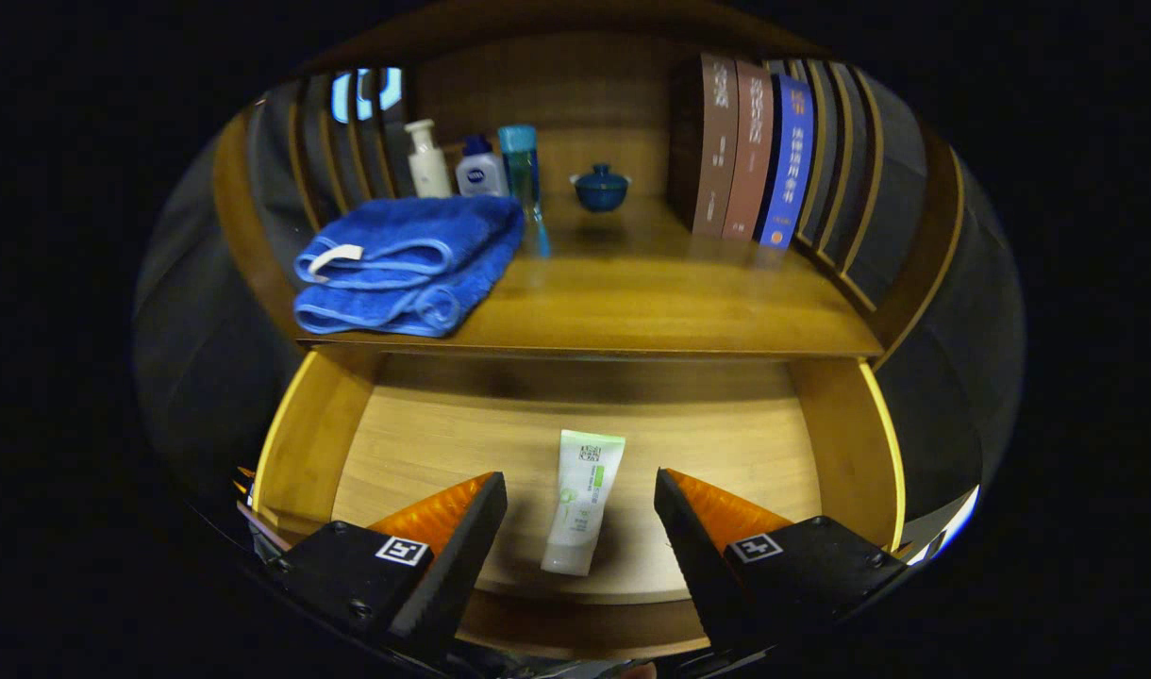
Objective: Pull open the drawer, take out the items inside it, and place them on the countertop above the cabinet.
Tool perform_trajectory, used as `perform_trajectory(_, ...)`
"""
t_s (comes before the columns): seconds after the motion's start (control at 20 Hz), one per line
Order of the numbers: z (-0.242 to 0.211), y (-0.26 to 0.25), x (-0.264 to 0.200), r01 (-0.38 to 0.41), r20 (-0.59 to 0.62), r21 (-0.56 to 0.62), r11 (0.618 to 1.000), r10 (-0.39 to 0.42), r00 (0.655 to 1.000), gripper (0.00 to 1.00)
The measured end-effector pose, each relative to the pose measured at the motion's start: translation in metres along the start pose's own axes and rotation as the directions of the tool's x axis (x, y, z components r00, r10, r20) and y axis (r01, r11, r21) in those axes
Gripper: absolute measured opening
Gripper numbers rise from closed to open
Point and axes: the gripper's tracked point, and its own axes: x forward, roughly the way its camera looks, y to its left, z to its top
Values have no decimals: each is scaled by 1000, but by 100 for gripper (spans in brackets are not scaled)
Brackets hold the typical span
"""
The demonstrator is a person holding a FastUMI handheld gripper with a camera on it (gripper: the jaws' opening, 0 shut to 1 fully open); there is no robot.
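The drawer (311,443) is pulled open below the countertop (651,302), its wooden floor bare apart from a single tube (583,500).

On the countertop, farthest left, a folded blue towel (410,264) lies near the front edge. Behind it, against the back panel, stand a small cream bottle (428,160), a white bottle with a blue cap (479,168), and a tall clear blue bottle (523,179). Further right, a small dark blue lidded pot (601,187) sits alone near the back. Right of that, three books (750,151) stand upright, two brown and one blue, touching each other.

In the drawer, the white and green tube lies flat with its cap end toward the gripper (580,514). The gripper hovers over the drawer's front with its fingers spread wide apart; the tube lies between the fingertips, touched by neither finger.
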Motion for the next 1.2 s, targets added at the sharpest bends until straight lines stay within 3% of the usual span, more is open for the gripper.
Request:
perform_trajectory(0.2,-24,-2,34,22,-167,23,1000,-17,986,99)
perform_trajectory(0.45,-40,-2,56,52,-262,34,998,-41,964,90)
perform_trajectory(0.7,-57,-3,77,81,-327,79,994,-51,944,67)
perform_trajectory(0.85,-51,-3,76,72,-305,9,997,-66,950,50)
perform_trajectory(1.0,-55,0,75,53,-274,39,998,-41,961,30)
perform_trajectory(1.2,-48,10,50,-18,-217,82,996,35,975,31)
